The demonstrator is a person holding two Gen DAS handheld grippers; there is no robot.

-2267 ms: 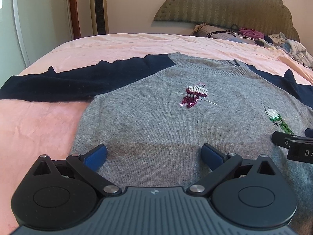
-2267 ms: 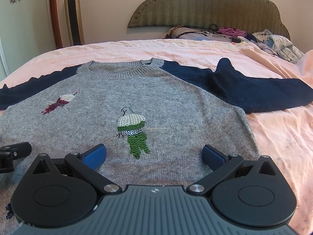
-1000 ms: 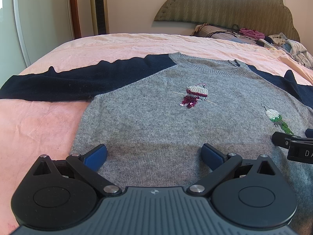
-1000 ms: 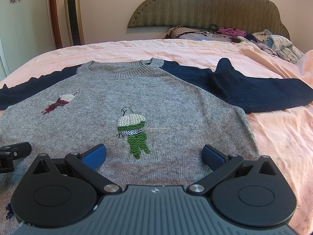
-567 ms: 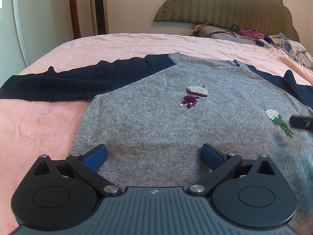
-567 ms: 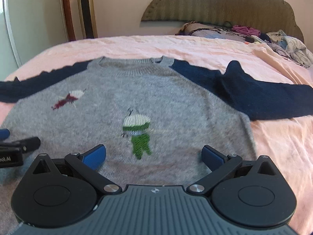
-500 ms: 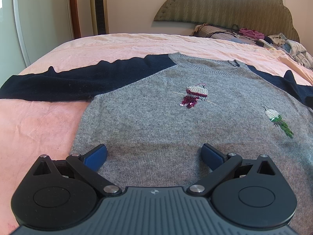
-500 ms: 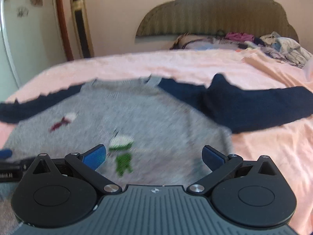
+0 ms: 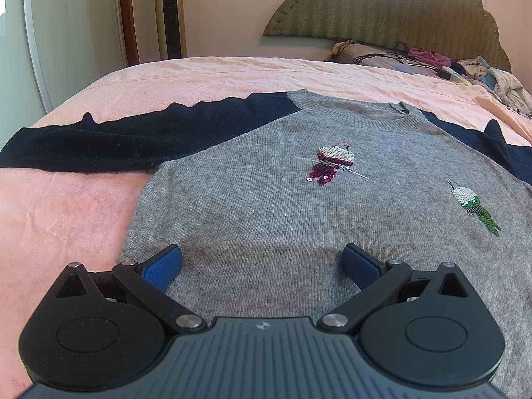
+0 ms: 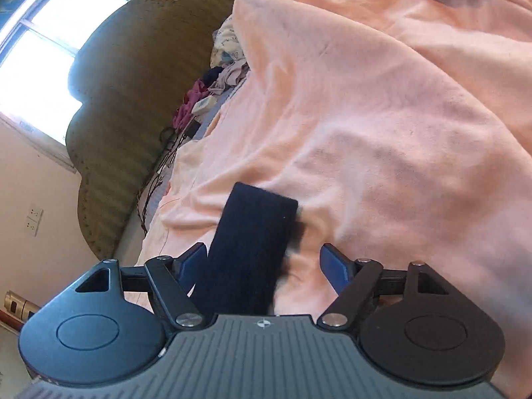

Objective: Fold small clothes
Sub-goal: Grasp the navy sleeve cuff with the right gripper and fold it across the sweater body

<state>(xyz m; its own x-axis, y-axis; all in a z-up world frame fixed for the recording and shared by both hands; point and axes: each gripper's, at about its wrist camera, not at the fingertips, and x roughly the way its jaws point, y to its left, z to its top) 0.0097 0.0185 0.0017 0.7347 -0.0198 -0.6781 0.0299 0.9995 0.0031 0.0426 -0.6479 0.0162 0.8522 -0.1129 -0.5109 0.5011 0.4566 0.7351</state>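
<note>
Left gripper [image 9: 262,259] is being held over the lower hem area of the grey sweater [image 9: 282,219], jaws spread wide, blue pads [image 9: 163,264] clear of each other with nothing being clamped; whether the pads are touching the knit cannot be told. Sweater is lying flat, front up, on the pink bedsheet [image 9: 60,219], neckline pointing toward the headboard [image 9: 382,3]. Two sequin birds are showing on the chest: a maroon one [image 9: 332,163] near centre, a green one [image 9: 472,206] toward the right edge of the left wrist view. Navy left sleeve [image 9: 126,139] is being stretched out flat across the sheet; a part of the other navy sleeve [image 9: 498,146] is being seen at the far right. Right gripper [image 10: 262,262] is being seen rolled hard to one side, so the bed is running diagonally in its view. Its jaws have just been closing but are being kept apart, not yet pressed on anything; the navy sleeve cuff end [image 10: 252,246] is lying between them, close by the left-hand pad [image 10: 193,261], well clear of the other. Image there is blurred around the cuff edge. Beyond, rumpled pink sheet [image 10: 365,116] is being seen, then a pile of loose clothes [image 10: 226,63] against the headboard, with a window [image 10: 43,50] behind it.
</note>
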